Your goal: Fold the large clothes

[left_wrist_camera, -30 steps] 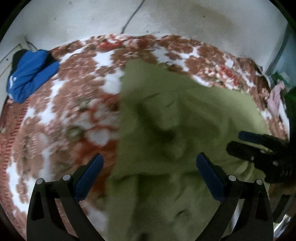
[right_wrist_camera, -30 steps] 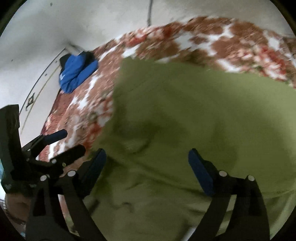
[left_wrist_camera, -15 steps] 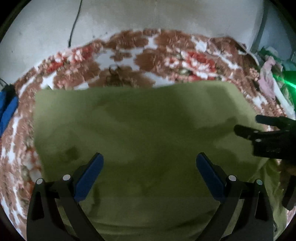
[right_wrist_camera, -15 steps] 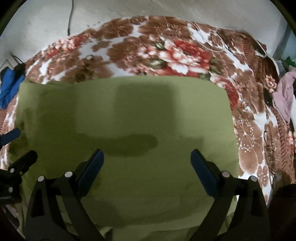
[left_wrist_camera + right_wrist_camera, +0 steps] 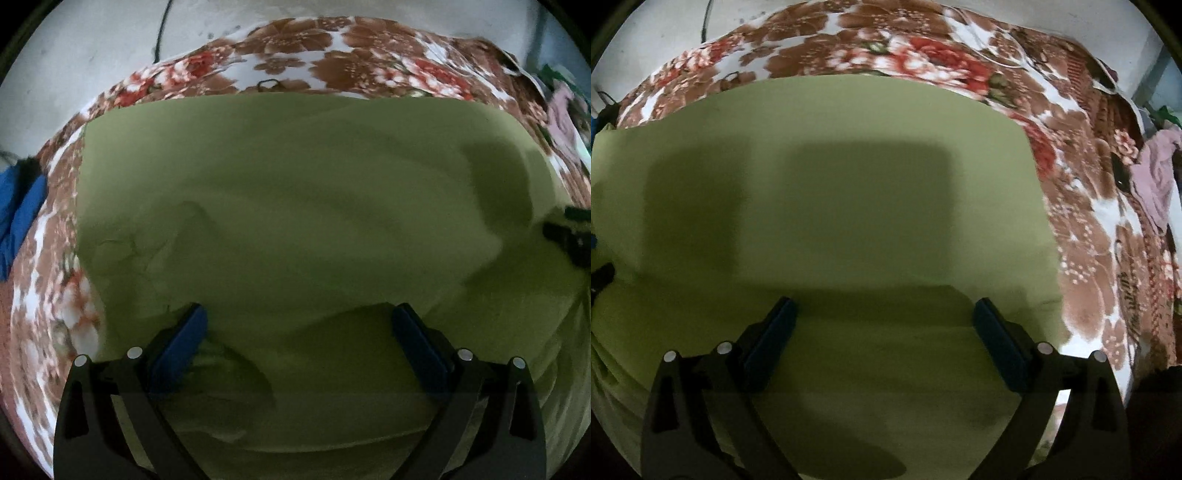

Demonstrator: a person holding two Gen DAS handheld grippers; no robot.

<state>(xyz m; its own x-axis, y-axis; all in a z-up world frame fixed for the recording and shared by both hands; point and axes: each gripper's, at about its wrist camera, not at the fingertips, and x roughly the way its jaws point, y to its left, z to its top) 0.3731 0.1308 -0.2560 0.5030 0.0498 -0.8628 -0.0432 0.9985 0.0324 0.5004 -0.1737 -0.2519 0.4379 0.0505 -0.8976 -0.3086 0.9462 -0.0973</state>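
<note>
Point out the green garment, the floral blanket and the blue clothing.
green garment [image 5: 849, 192]: right wrist view, flat middle.
floral blanket [image 5: 1089, 236]: right wrist view, bare right side.
blue clothing [image 5: 22, 218]: left wrist view, left edge fold.

Garment [image 5: 295, 206] spread flat on blanket [image 5: 314, 70], blanket showing past far, left and right edges. Jacket [image 5: 20, 218] far left; clothes [image 5: 1156, 181] far right.

The green garment [image 5: 303, 206] runs off the bottom edge at 6 o'clock in both views. At 9 o'clock a blue cloth [image 5: 20, 218] is cropped; floral blanket [image 5: 48, 314] blurred there.
</note>
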